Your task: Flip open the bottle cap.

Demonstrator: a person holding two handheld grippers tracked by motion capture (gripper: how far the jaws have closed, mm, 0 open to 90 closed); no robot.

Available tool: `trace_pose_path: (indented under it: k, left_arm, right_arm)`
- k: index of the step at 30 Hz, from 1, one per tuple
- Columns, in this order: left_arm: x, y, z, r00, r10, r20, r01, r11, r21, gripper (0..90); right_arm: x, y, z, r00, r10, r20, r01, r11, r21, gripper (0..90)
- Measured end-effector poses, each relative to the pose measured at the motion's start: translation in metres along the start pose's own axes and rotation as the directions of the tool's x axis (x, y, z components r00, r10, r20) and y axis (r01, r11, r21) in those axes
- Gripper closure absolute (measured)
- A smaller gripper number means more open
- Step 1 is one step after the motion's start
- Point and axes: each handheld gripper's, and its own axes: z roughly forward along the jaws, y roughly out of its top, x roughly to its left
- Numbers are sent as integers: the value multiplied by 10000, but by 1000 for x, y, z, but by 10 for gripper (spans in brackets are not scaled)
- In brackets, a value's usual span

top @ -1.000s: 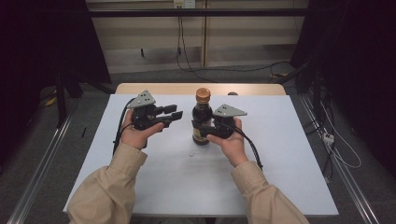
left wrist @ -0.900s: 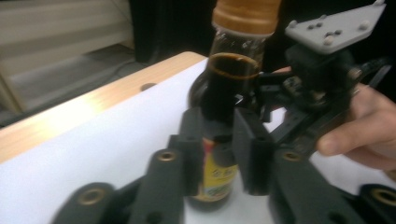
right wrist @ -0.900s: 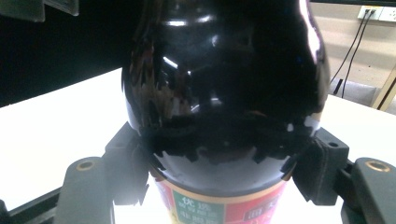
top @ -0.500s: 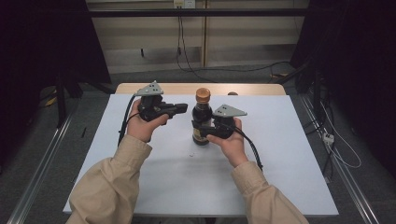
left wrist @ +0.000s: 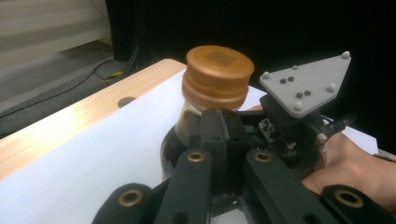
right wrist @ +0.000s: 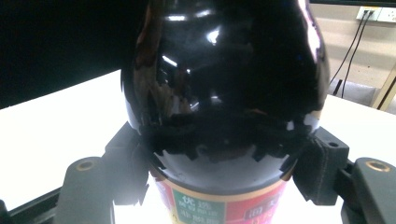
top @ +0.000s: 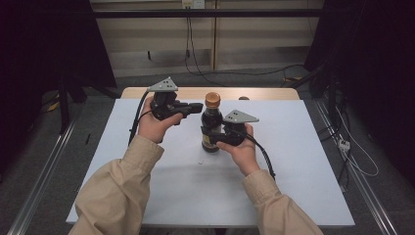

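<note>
Dark bottle (top: 211, 128) sits clamped in right claw (top: 215, 139); left claw (top: 195, 106) together, empty.

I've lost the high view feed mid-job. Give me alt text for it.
A dark bottle with a gold cap stands upright on a white table, gripped low on its body by the right gripper. The left gripper, jaws shut and empty, hovers level with the cap, just to its left. Both sleeves enter from the bottom edge.

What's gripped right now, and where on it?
The right gripper clamps the dark bottle around its lower body. The left gripper is shut on nothing.
</note>
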Motion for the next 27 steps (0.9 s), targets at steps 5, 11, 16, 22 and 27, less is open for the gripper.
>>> trace_pose_path:
  k: [5, 11, 16, 22, 27]
  left_arm:
    - [-3, 9, 1, 9999, 94, -90, -93, 9999, 57, 900]
    - [-1, 12, 4, 9998, -44, -169, 51, 9991, 428, 900]
    - [-1, 13, 7, 9996, -219, -152, 224, 9990, 384, 900]
    - [-2, 16, 6, 9996, 120, -267, -108, 9990, 440, 900]
    - [-2, 19, 7, 9989, 141, -442, -117, 9985, 527, 900]
  right_arm:
    - [0, 0, 0, 10000, 7, -5, -7, 10000, -20, 300]
    - [0, 0, 0, 10000, 42, -20, -42, 10000, 1, 300]
    - [-1, -2, 0, 9999, 111, -48, -112, 9999, -91, 302]
    - [0, -3, 0, 10000, 76, 2, -76, 9998, -179, 310]
    - [1, -3, 0, 9998, 144, 140, -141, 9997, -211, 315]
